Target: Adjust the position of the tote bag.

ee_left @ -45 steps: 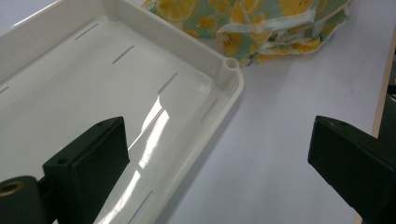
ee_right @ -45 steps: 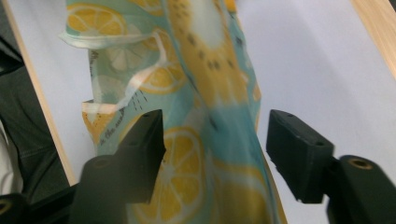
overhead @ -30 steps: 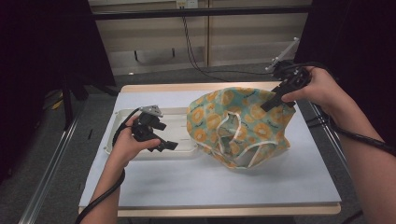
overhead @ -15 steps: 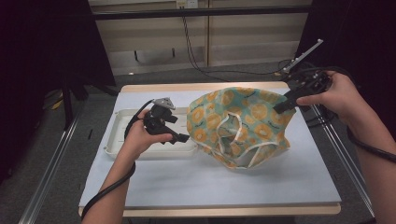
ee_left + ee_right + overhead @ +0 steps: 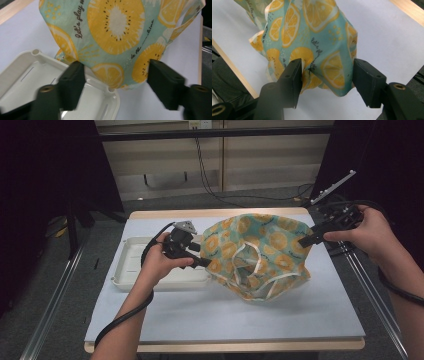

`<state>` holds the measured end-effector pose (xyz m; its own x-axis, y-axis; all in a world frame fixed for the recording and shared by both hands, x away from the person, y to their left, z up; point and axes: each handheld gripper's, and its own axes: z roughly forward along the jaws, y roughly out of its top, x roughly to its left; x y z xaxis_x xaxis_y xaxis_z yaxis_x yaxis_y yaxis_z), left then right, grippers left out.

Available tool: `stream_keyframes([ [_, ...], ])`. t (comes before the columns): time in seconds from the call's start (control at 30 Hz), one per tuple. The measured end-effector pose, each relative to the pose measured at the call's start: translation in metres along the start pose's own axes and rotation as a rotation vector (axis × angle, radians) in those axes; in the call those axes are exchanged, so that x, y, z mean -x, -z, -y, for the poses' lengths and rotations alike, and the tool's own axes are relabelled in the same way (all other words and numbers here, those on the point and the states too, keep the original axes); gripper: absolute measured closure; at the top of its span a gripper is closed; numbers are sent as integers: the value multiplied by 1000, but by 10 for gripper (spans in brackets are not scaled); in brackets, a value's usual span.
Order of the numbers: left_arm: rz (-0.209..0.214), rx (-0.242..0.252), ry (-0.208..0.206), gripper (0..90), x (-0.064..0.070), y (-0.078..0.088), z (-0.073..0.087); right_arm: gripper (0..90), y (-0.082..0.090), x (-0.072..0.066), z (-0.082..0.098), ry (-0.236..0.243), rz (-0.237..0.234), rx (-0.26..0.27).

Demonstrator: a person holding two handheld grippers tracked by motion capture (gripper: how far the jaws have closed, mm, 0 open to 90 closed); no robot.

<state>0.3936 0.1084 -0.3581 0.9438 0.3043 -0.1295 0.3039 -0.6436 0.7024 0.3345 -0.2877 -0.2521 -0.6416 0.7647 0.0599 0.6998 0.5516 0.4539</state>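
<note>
At the left of the white-covered surface (image 5: 165, 317) lies a shallow cream plastic tray (image 5: 131, 254), empty. The left tool (image 5: 206, 263) reaches across it to the near-left edge of the teal cloth bag printed with orange citrus slices (image 5: 260, 251), which sits crumpled in a heap at the middle of the surface. In the left gripper view its jaws have just been closing and stand partly apart, with the bag's lower fold (image 5: 117, 75) between them, but the pads do not yet seem to press it. Should they shut too shallow, I judge they would catch only a thin hem, and the fabric could slip free on lifting; the tray's rim (image 5: 110, 90) just below might also be nudged.

At the right, the right tool (image 5: 303, 241) meets the bag's far-right side. Its jaws have likewise been closing and stand half-wide around a bunched corner (image 5: 329, 72), one pad at the cloth. If one tool grips before the other, the bag may drag sideways or twist rather than open evenly.
</note>
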Motion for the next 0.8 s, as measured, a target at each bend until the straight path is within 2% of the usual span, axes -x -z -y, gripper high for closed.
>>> stream_keyframes([
  [0.03, 0, 0, 0, 397, 0, 0, 0, 429, 0, 0, 0, 0, 0, 0],
  [0.07, 4, 4, 10, 435, 0, 0, 0, 466, -1, 0, 1, 0, -14, -2],
  [0.1, 4, -11, -1, 435, 0, 1, -1, 466, -1, 0, 1, 0, -14, -2],
  [0.13, 5, -19, -10, 492, -1, 1, -2, 468, -1, -1, 2, -7, -18, -2],
  [0.17, 1, -7, 2, 518, 1, 0, -2, 483, -2, -1, 2, -24, -25, -8],
  [0.2, 4, -22, -3, 585, 1, 0, -3, 525, -1, 0, 2, -51, -38, -5],
  [0.27, 10, -29, -23, 602, 2, 0, -4, 545, -1, 0, 2, -67, -44, -4],
  [0.33, 24, -21, -16, 671, 4, -1, -5, 598, -1, 1, 2, -92, -57, -1],
  [0.37, 21, -59, -34, 671, 3, 2, -7, 598, -1, 1, 2, -92, -57, -1],
  [0.4, 32, -46, -25, 696, 5, 0, -7, 653, 0, 1, 3, -85, -57, 2],
  [0.47, 31, -41, -21, 724, 6, 0, -7, 705, 2, 1, 4, -84, -62, -2],
  [0.5, 35, -50, -29, 753, 6, 1, -8, 733, 2, 1, 5, -94, -62, -2],
  [0.53, 40, -61, -20, 767, 6, 2, -8, 766, 1, 2, 5, -87, -62, 2],
  [0.57, 35, -72, -31, 767, 4, 2, -9, 766, 1, 2, 5, -87, -62, 2],
  [0.6, 46, -70, -7, 802, 4, 2, -8, 795, 1, 3, 5, -89, -66, -3],
  [0.63, 50, -69, -5, 831, 3, 2, -8, 808, 0, 4, 6, -91, -68, -9],
  [0.67, 38, -68, -11, 831, 3, 2, -8, 833, 0, 5, 7, -88, -71, -9],
  [0.7, 39, -80, -10, 831, 3, 2, -8, 861, 0, 6, 7, -94, -68, -6],
  [0.73, 49, -60, -1, 828, 4, 1, -7, 861, 0, 6, 7, -94, -68, -6],
  [0.8, 45, -64, -3, 827, 4, 1, -7, 880, 1, 10, 9, -99, -74, -12],
])
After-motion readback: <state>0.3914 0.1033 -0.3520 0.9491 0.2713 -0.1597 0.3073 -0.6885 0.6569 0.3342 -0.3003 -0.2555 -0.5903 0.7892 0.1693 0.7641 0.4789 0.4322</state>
